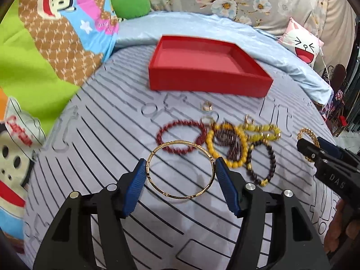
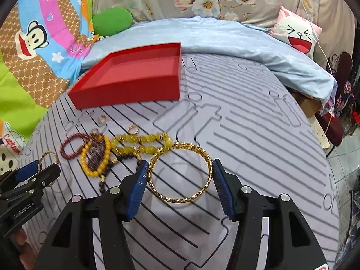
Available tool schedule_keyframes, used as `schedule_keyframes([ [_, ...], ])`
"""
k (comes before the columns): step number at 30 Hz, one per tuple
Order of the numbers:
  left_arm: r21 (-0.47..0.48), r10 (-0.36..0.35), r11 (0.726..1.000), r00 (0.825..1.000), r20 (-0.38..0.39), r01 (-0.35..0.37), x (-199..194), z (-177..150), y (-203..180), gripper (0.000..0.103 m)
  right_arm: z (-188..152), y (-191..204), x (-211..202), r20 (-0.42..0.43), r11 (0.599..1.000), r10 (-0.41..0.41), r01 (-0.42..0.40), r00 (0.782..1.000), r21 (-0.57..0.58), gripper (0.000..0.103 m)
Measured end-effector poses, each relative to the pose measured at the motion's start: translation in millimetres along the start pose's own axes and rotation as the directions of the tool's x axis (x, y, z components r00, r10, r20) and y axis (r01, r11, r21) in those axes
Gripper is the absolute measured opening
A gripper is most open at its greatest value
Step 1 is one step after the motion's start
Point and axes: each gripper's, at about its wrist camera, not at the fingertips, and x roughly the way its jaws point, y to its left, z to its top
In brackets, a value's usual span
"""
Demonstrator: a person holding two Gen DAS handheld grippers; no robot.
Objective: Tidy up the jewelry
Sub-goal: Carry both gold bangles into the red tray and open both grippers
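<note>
Fingers (image 1: pixel 137 175) of the left gripper (image 1: pixel 180 171) pinch a thin bangle (image 1: pixel 180 168); the right gripper (image 2: pixel 180 175) holds a chain bangle (image 2: pixel 181 173). Carry both level toward the red tray (image 1: pixel 209 76) at upper centre, releasing low so neither rolls.

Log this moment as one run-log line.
left tongs: shut on thin gold bangle | right tongs: shut on textured gold bangle | red tray: empty

Thin gold bangle (image 1: pixel 180 168) looked smooth polished metal; textured gold bangle (image 2: pixel 180 173) at 6 o'clock was rough, faceted, shiny metal. Red tray (image 1: pixel 209 67) at 12 o'clock looked matt card. Grey mat (image 2: pixel 258 157) was matt with grooved lines. Yellow bead bracelet (image 1: pixel 225 146) was glossy. Blue finger pads (image 1: pixel 135 189) were ribbed, set in black matt plastic. Blue sheet (image 2: pixel 225 38) looked satiny cloth.
</note>
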Motion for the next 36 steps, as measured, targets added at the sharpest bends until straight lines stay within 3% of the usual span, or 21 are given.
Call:
schedule_keyframes([
  [4, 0.034, 0.0, 0.999, 0.999, 0.054, -0.001, -9.5, 32.3, 6.3, 0.059, 31.6, 6.3, -2.6, 0.029, 0.998, 0.022, -0.02, 0.999, -0.053, 0.055],
  [9, 0.051, -0.02, 0.999, 0.993, 0.118, 0.014, -4.8, 90.5, 13.0, 0.059, 94.8, 19.2, 6.6, 0.061, 0.991, 0.109, -0.104, 0.992, -0.083, 0.055],
  [14, 0.066, 0.001, 0.998, 0.988, 0.155, -0.011, 26.3, 153.7, 17.0, 0.059, 159.6, 36.4, 38.6, 0.071, 0.985, 0.143, -0.136, 0.987, -0.104, 0.055],
  [20, 0.066, -0.014, 0.998, 0.993, 0.121, 0.006, 87.1, 213.8, 16.6, 0.059, 217.7, 49.4, 95.9, 0.024, 0.986, 0.136, -0.133, 0.99, -0.101, 0.055],
  [28, 0.062, 0.003, 0.998, 0.999, 0.054, -0.007, 156.4, 249.0, 9.3, 0.059, 257.6, 50.2, 167.3, -0.051, 0.99, 0.1, -0.104, 0.994, -0.09, 0.055],
  [36, 0.046, 0.012, 0.999, 1.0, 0.015, -0.013, 188.5, 261.4, 6.1, 0.059, 266.1, 49.6, 200.8, -0.088, 0.991, 0.08, -0.089, 0.993, -0.103, 0.056],
])
